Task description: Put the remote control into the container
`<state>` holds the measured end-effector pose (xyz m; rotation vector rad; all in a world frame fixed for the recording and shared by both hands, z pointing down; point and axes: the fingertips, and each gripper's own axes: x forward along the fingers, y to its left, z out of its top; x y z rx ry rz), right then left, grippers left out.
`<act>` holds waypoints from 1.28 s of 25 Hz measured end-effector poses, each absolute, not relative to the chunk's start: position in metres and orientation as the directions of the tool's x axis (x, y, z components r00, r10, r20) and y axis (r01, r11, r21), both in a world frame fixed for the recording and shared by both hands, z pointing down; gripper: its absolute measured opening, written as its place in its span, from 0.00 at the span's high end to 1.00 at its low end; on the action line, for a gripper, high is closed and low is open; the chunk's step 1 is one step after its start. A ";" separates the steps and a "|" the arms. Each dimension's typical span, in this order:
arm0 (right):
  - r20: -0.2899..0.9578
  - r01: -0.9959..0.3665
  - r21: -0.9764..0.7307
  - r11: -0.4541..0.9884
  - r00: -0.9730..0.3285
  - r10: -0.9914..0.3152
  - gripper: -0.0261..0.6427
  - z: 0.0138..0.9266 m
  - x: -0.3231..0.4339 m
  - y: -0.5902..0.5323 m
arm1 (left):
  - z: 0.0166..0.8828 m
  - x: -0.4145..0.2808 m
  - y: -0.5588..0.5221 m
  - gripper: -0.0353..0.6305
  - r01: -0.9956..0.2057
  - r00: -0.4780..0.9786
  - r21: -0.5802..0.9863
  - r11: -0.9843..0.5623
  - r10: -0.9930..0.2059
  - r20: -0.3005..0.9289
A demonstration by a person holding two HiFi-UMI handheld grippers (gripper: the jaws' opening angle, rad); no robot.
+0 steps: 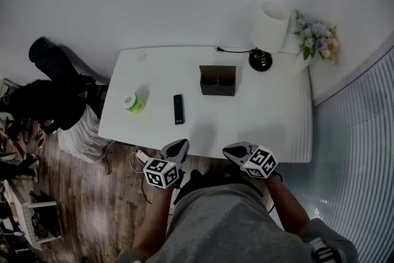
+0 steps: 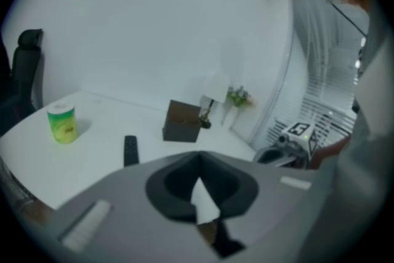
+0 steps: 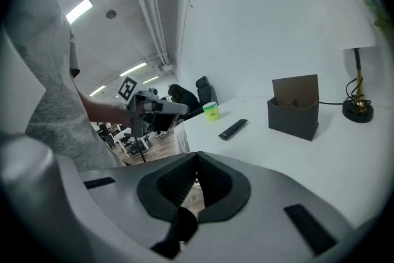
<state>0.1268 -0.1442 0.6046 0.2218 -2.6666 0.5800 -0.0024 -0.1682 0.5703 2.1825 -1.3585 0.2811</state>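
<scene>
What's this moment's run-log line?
left gripper: shut, empty | right gripper: shut, empty | remote control: on table, untouched | container: stands apart

- The worktop is plain white, like the wall behind it
- The remote control is black
- The container is dark grey-brown outside, a lighter brown inside
- A small roll is bright yellow-green with a white top
- The lamp has a white shade over a black and gold base
- The flowers are pale blue, pink and white with green leaves
- The left gripper and right gripper are grey, and each cube carries black-and-white square markers
- The floor is brown wood
- The person's shirt is grey
</scene>
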 end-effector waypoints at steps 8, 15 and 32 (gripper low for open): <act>0.434 -0.258 -0.386 0.886 -0.898 -0.073 0.94 0.611 0.137 -0.144 | 0.618 -0.045 -0.216 0.95 -0.958 0.288 0.215 -0.192 -0.687 0.668; 0.469 -0.324 -0.405 0.855 -0.876 -0.110 0.94 0.622 0.141 -0.154 | 0.658 -0.056 -0.246 0.95 -0.920 0.390 0.340 -0.193 -0.511 0.766; 0.482 -0.356 -0.412 0.839 -0.866 -0.131 0.94 0.627 0.119 -0.194 | 0.720 -0.077 -0.291 0.44 -0.918 0.397 0.378 -0.122 -0.301 0.867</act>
